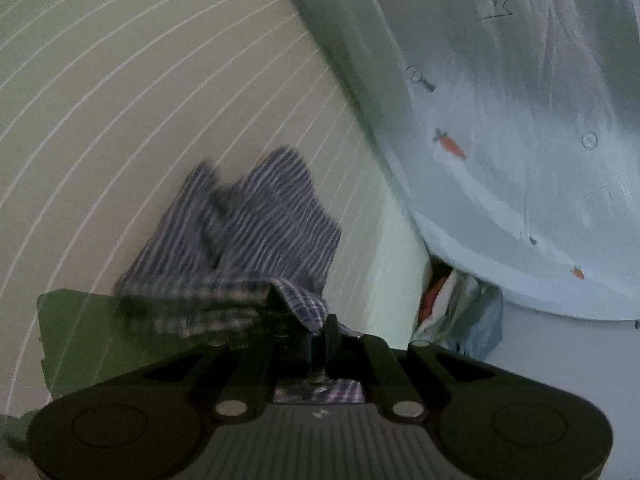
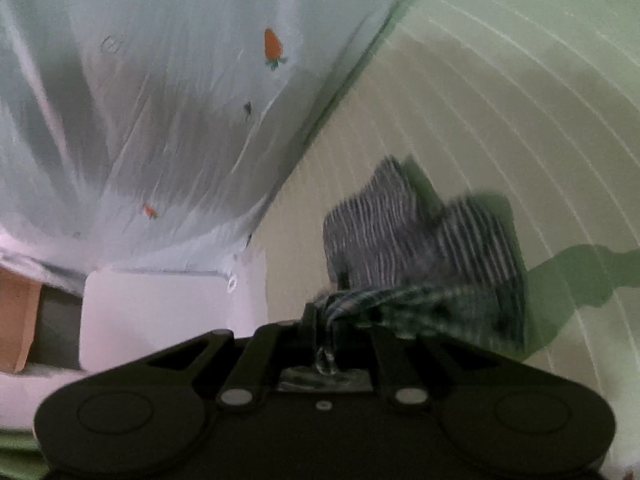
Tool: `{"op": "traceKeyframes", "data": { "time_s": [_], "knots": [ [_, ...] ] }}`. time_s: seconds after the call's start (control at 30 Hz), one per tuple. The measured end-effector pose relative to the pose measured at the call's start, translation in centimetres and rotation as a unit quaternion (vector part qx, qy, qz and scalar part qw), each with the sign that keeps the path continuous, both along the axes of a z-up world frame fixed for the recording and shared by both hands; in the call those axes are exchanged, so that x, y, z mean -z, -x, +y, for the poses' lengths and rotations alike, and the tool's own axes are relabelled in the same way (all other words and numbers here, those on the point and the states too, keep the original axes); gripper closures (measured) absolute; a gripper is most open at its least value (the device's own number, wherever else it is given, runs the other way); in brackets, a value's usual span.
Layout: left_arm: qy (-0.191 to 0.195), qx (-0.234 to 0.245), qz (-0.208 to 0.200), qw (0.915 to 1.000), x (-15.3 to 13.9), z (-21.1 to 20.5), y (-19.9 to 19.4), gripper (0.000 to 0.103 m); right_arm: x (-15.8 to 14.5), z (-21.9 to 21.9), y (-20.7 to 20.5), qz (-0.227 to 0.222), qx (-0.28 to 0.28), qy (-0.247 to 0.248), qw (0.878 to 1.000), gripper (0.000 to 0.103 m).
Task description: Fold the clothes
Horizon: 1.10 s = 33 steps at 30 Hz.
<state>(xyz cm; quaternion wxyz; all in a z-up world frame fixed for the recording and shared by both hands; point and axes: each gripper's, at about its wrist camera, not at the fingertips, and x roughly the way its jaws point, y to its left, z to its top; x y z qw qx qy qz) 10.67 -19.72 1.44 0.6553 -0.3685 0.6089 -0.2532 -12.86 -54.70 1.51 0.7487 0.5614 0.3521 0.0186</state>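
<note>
A blue-and-white striped garment (image 1: 256,224) hangs blurred above the pale green sheet with thin white lines (image 1: 140,100). Its checked hem is stretched between my two grippers. In the left wrist view my left gripper (image 1: 320,330) is shut on the right end of that hem. The right wrist view shows the same striped garment (image 2: 424,236) trailing to the right, with my right gripper (image 2: 318,316) shut on the bunched left end of the hem. The cloth's lower part dangles loosely and casts a dark green shadow (image 2: 580,276) on the sheet.
A light blue cloth with small orange carrots (image 1: 500,120) lies bunched along the sheet's edge, also in the right wrist view (image 2: 160,120). A crumpled heap of cloth (image 1: 456,312) sits under its edge. A white block (image 2: 168,312) and a brown cardboard box (image 2: 18,320) stand at the left.
</note>
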Motion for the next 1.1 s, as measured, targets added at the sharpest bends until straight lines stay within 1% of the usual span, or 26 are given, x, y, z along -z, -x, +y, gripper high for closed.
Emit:
{"op": "traceKeyframes", "data": {
  "time_s": [0.03, 0.07, 0.1, 0.13, 0.17, 0.2, 0.23, 0.27, 0.3, 0.33, 0.37, 0.43, 0.47, 0.53, 0.63, 0.67, 0.8, 0.87, 0.93, 1.03, 1.1],
  "knots": [
    [-0.004, -0.004, -0.009, 0.9999, 0.3, -0.9, -1.5, 0.095, 0.1, -0.5, -1.5, -0.005, 0.003, 0.011, 1.0, 0.095],
    [-0.009, -0.01, -0.018, 0.9997, 0.6, -1.8, -3.1, 0.088, 0.2, -1.0, -3.2, -0.009, 0.01, 0.03, 0.999, 0.094],
    [-0.022, -0.016, -0.03, 0.9992, 1.0, -2.7, -4.7, 0.083, 0.3, -1.5, -5.0, -0.013, 0.017, 0.049, 0.999, 0.089],
    [-0.04, -0.022, -0.044, 0.998, 1.4, -3.6, -6.3, 0.072, 0.6, -2.1, -6.8, -0.011, 0.029, 0.068, 0.997, 0.081],
    [-0.065, -0.024, -0.06, 0.9959, 1.6, -4.6, -7.8, 0.059, 0.8, -2.6, -8.4, -0.006, 0.038, 0.091, 0.995, 0.075],
    [-0.089, -0.018, -0.077, 0.9929, 1.6, -5.3, -8.7, 0.052, 1.0, -3.1, -10.0, -0.001, 0.045, 0.116, 0.992, 0.058],
    [-0.111, -0.01, -0.094, 0.9893, 1.6, -5.9, -9.2, 0.038, 0.9, -3.2, -11.1, 0.0, 0.045, 0.151, 0.987, 0.044],
    [-0.133, -0.002, -0.111, 0.9849, 1.5, -6.5, -9.8, 0.029, 0.8, -3.3, -12.2, 0.002, 0.044, 0.185, 0.982, 0.036],
    [-0.158, 0.011, -0.129, 0.9789, 1.6, -7.0, -9.9, 0.026, 0.7, -3.2, -12.7, 0.009, 0.037, 0.213, 0.976, 0.025],
    [-0.183, 0.028, -0.145, 0.9719, 1.7, -7.4, -9.7, 0.022, 0.8, -3.0, -13.2, 0.015, 0.031, 0.239, 0.97, 0.021],
    [-0.2, 0.044, -0.152, 0.967, 2.1, -7.7, -9.4, 0.021, 1.0, -2.9, -13.2, 0.02, 0.027, 0.256, 0.966, 0.02],
    [-0.221, 0.075, -0.159, 0.9592, 3.1, -8.1, -8.5, 0.018, 2.1, -2.7, -13.1, 0.033, 0.007, 0.265, 0.964, 0.016],
    [-0.227, 0.09, -0.158, 0.9568, 3.7, -8.1, -8.0, 0.016, 2.7, -2.6, -13.1, 0.043, -0.005, 0.264, 0.964, 0.016],
    [-0.234, 0.119, -0.146, 0.9539, 5.1, -8.1, -6.7, 0.015, 4.0, -2.4, -12.4, 0.068, -0.021, 0.269, 0.961, 0.016],
    [-0.253, 0.142, -0.132, 0.9479, 7.0, -8.1, -5.0, 0.015, 5.6, -1.7, -11.4, 0.102, -0.031, 0.269, 0.957, 0.014],
    [-0.255, 0.143, -0.129, 0.9477, 7.3, -8.0, -4.7, 0.014, 6.2, -1.6, -11.1, 0.11, -0.034, 0.263, 0.958, 0.014],
    [-0.25, 0.135, -0.117, 0.9517, 8.3, -7.7, -3.7, 0.011, 8.0, -0.7, -10.1, 0.132, -0.042, 0.231, 0.963, 0.012],
    [-0.249, 0.132, -0.113, 0.9527, 8.6, -7.5, -3.2, 0.01, 8.4, -0.5, -9.8, 0.136, -0.041, 0.223, 0.965, 0.01],
    [-0.253, 0.132, -0.115, 0.9515, 8.7, -7.6, -3.0, 0.009, 8.7, -0.4, -10.0, 0.141, -0.046, 0.225, 0.963, 0.007],
    [-0.261, 0.136, -0.113, 0.949, 9.0, -8.2, -2.7, 0.009, 9.1, -0.7, -10.7, 0.158, -0.055, 0.221, 0.961, 0.005],
    [-0.268, 0.141, -0.111, 0.9466, 9.3, -8.8, -2.4, 0.008, 9.2, -0.6, -11.5, 0.171, -0.073, 0.221, 0.957, 0.002]
  ]
}}
